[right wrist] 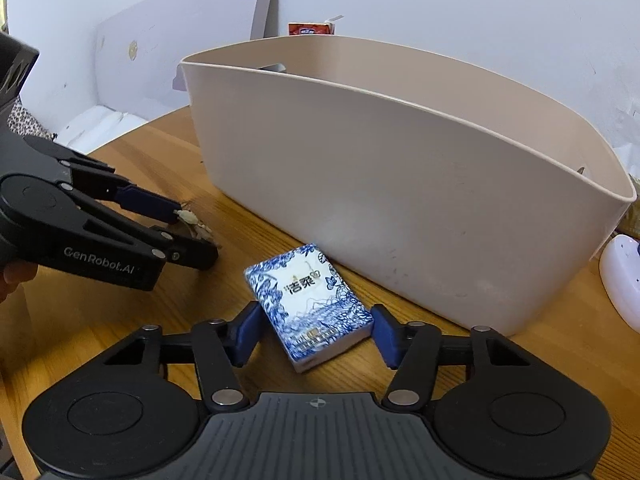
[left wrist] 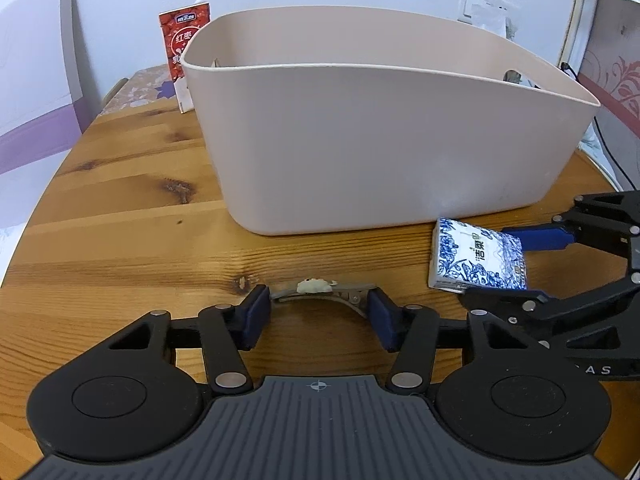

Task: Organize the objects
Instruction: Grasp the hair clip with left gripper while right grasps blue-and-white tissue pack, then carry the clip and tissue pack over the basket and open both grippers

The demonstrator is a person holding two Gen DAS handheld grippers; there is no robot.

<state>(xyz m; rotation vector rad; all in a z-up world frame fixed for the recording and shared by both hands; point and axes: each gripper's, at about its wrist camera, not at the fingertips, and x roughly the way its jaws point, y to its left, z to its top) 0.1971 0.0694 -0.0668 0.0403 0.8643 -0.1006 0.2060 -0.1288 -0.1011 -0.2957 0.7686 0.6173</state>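
Note:
A beige plastic bin (left wrist: 372,148) stands on the wooden table (left wrist: 120,232); it also shows in the right wrist view (right wrist: 400,200). A metal hair clip with a cream ornament (left wrist: 320,291) lies on the table between the open jaws of my left gripper (left wrist: 318,316), which touch its two ends. A blue-and-white tissue pack (right wrist: 310,306) lies in front of the bin between the open jaws of my right gripper (right wrist: 316,330). The pack (left wrist: 476,260) and the right gripper (left wrist: 516,268) show in the left wrist view. The left gripper (right wrist: 188,236) shows in the right wrist view.
A red drink carton (left wrist: 184,52) stands behind the bin's left corner; its top shows in the right wrist view (right wrist: 310,29). A white rounded object (right wrist: 624,280) lies at the right of the bin. White panels and a wall stand behind the table.

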